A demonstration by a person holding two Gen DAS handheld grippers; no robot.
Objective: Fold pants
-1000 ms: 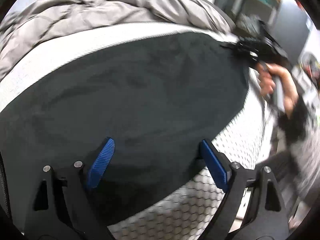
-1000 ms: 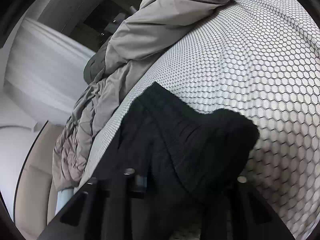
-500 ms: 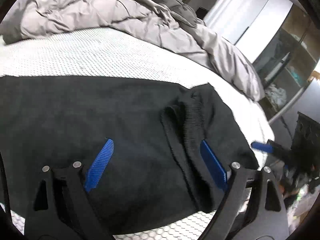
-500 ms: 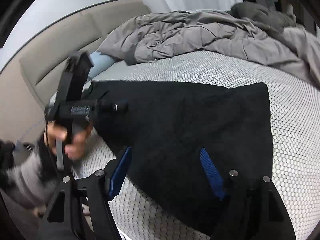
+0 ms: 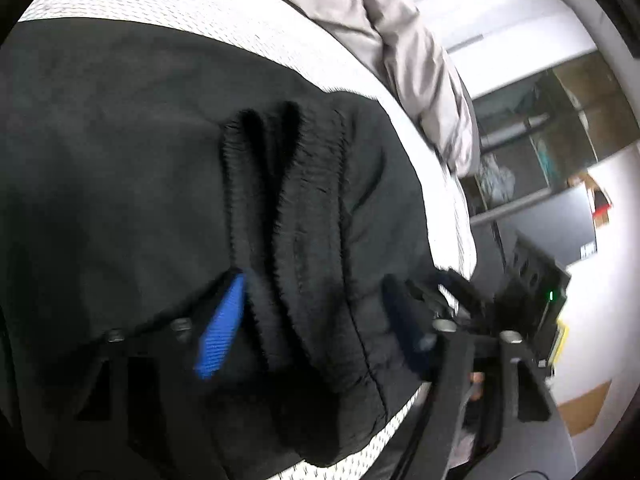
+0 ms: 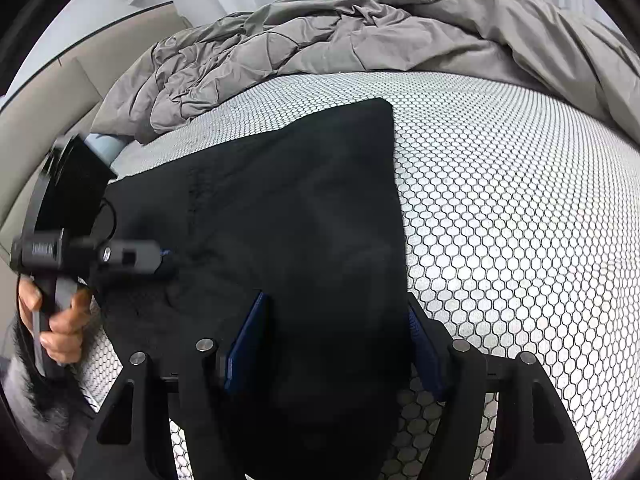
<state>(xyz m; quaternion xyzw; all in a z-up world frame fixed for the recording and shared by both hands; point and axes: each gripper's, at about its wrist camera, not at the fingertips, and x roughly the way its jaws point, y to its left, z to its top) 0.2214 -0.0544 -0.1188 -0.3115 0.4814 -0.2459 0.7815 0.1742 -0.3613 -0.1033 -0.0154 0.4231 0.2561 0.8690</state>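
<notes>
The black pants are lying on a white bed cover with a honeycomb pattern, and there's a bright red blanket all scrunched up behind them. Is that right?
Almost. The black pants do lie on the white honeycomb-patterned bed cover, but the scrunched-up blanket behind them is grey, not bright red. The right wrist view shows it.

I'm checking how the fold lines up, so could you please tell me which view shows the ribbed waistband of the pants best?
The left wrist view: the ribbed waistband fills the middle of the frame, bunched in ridges running up from between the left gripper's jaws. The right wrist view shows only smooth black cloth of the pants on the honeycomb mattress cover; no ribbing can be made out.
</notes>
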